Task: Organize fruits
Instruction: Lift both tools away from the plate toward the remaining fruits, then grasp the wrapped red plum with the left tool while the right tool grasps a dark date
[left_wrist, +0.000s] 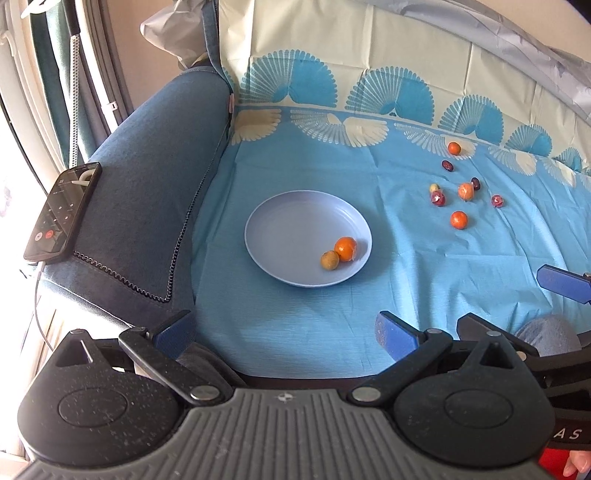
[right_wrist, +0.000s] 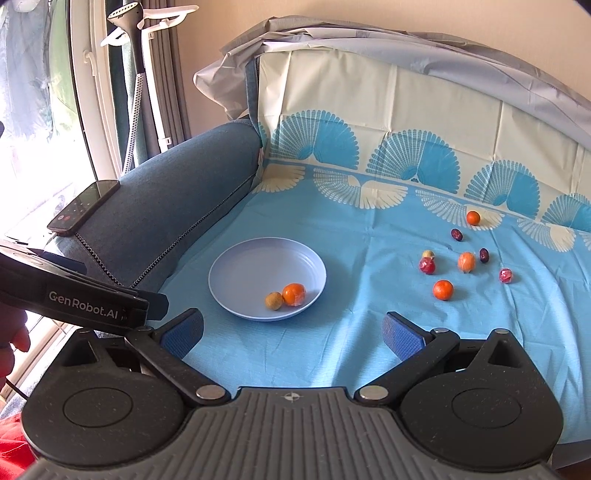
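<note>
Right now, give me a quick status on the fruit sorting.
Left tool and right tool open, empty. Plate holds two fruits; eight loose fruits remain on cloth. Path clear.

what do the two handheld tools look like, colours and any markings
Both tools look alike: a ribbed grey base, two round black hubs, black link arms with silver rivets, and blue textured fingers. The left tool shows white "GenRobot.AI" lettering on its black body in the right wrist view. The right tool matches it. No sleeves are clearly visible.
</note>
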